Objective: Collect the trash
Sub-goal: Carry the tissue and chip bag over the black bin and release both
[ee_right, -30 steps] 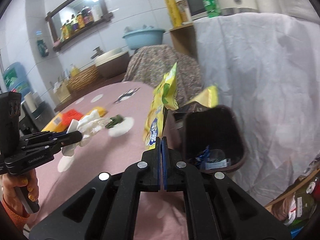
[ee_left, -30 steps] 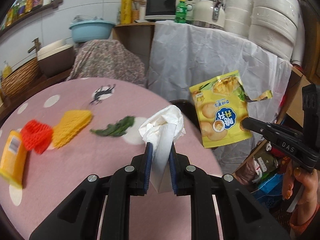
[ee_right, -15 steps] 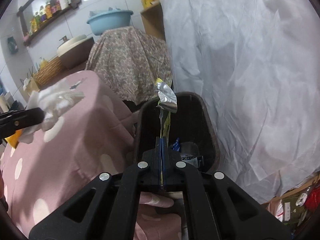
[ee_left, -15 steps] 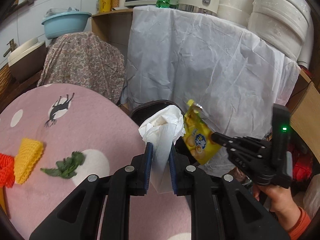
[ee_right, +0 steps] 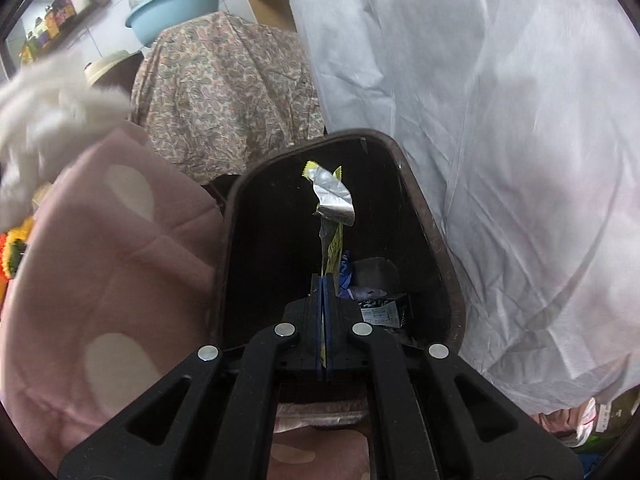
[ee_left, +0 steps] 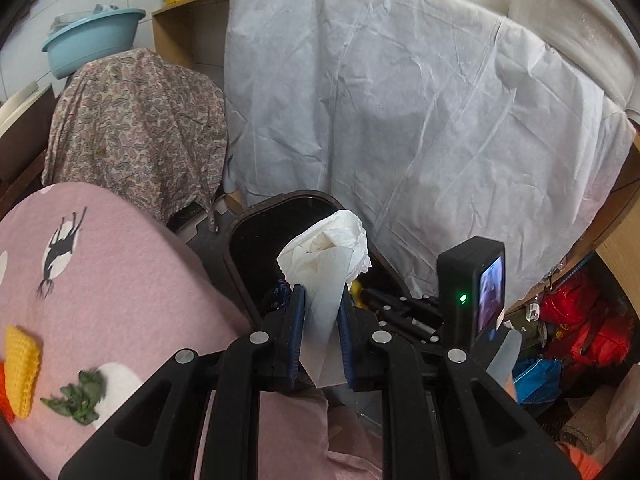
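My left gripper [ee_left: 320,300] is shut on a crumpled white tissue [ee_left: 326,256] and holds it at the table's edge, over the near rim of the dark trash bin [ee_left: 240,240]. My right gripper [ee_right: 323,280] is shut on a yellow snack bag [ee_right: 330,200], seen edge-on with its silver lining, held inside the mouth of the bin [ee_right: 432,216]. Wrappers [ee_right: 376,300] lie at the bin's bottom. In the left wrist view the right gripper [ee_left: 372,296] reaches into the bin just right of the tissue.
The pink polka-dot tablecloth [ee_left: 120,280] holds a green leaf scrap [ee_left: 78,398] and a yellow foam net [ee_left: 22,364] at the left. A white sheet [ee_left: 400,100] hangs behind the bin, a paisley-covered object [ee_left: 132,132] to its left. Bags [ee_left: 576,320] crowd the floor right.
Both grippers moved right from over the table toward the bin. The snack bag went from held up in the air to down inside the bin's mouth. The tissue now hangs at the bin's rim.
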Available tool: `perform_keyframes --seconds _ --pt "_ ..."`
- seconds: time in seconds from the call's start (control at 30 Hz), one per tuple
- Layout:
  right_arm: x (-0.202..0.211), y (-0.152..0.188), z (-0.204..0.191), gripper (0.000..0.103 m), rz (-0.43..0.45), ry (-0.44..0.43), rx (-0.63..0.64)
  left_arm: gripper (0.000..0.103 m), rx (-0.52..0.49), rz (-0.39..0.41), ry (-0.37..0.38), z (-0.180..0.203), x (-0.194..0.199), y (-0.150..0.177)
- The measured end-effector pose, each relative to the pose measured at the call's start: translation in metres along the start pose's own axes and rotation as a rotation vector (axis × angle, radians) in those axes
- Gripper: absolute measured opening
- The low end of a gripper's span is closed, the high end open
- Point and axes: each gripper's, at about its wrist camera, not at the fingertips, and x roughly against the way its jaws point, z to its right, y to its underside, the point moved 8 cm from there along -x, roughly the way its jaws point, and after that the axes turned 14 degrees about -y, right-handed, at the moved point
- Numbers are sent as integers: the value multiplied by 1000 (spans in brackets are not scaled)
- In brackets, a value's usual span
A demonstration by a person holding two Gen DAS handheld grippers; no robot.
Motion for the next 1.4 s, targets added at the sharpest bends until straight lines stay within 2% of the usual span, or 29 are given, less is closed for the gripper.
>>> perform_keyframes --seconds 0.2,0.47,0.57,0.63,0.7,0.73,0.9,1.0,1.1,1.27,1.4 --pt "-13 14 7 3 -15 -3 -33 17 -42 -64 -10 17 -26 -7" --pt "5 29 7 4 21 -16 -45 17 6 -222 16 37 -77 -9" --pt "12 36 7 15 30 -10 -42 17 1 -259 -2 44 -95 -7" --pt "18 41 8 35 40 -2 -35 17 0 -283 -15 48 -108 -4" --pt "26 43 9 51 63 10 -29 17 -8 -308 -33 51 -120 0" --pt "29 44 12 54 75 18 -28 17 -12 -319 -40 52 -126 1" --pt "44 53 21 55 90 30 -44 17 -25 -392 -76 55 -153 13" --pt "52 59 26 59 95 45 -39 17 -22 -407 -79 56 -158 16" --pt "56 65 27 64 91 61 -30 26 -42 -412 -74 60 -162 18" --pt "61 73 30 67 93 65 -37 49 -44 -389 -69 64 -158 16" --pt "67 78 30 67 95 70 -39 57 -53 -357 -55 70 -148 12"
